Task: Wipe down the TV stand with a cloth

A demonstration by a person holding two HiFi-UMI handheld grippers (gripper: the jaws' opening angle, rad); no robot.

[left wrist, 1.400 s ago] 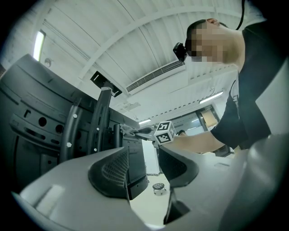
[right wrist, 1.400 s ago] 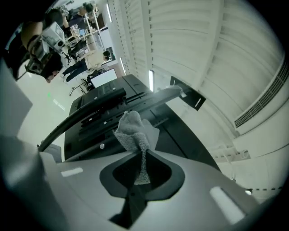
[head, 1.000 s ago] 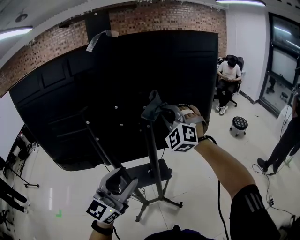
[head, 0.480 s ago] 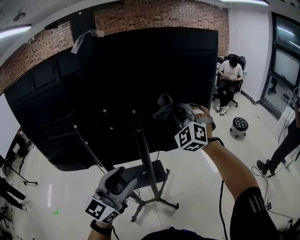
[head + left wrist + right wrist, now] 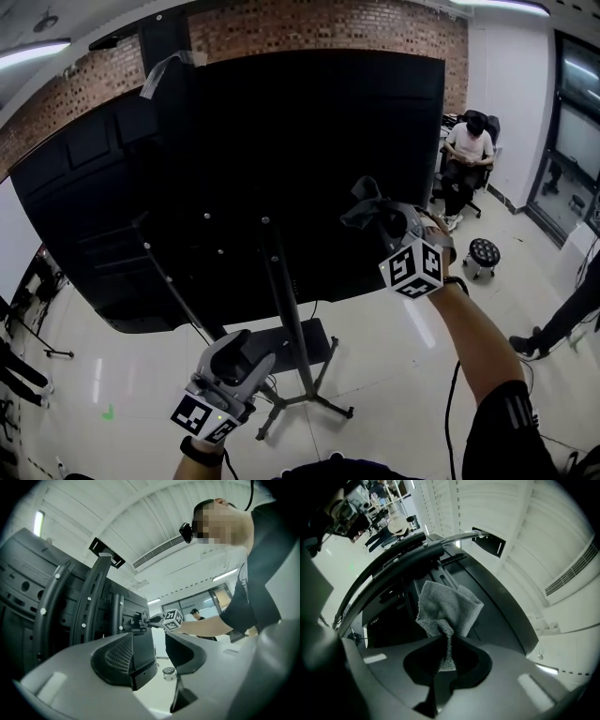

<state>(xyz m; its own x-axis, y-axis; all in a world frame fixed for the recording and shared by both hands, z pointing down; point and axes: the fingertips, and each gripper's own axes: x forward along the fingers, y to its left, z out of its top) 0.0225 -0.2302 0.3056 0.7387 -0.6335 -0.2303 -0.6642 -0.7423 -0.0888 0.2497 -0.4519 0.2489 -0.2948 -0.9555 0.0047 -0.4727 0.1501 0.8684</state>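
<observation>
I see a grey terry cloth (image 5: 447, 606), a black metal TV stand (image 5: 286, 300), a cube of black-and-white square markers (image 5: 415, 269), a red-brown brick wall (image 5: 309, 23) and a glossy white floor (image 5: 394, 375).

Head view: TV back panel (image 5: 309, 159) near-black, detail unreadable; stand pole (image 5: 286, 309) top lost against it. A standing person (image 5: 562, 314) cut by right edge, only leg and 1 shoe show. On right gripper (image 5: 372, 216) jaw tips hidden behind cloth (image 5: 361, 200). Right gripper view: cloth (image 5: 445, 609) lower end buried between jaws; top-left clutter (image 5: 370, 498) too small to identify.

Head view looks down on TV stand (image 5: 284, 300), gripper views close, apparently sharing its back.
</observation>
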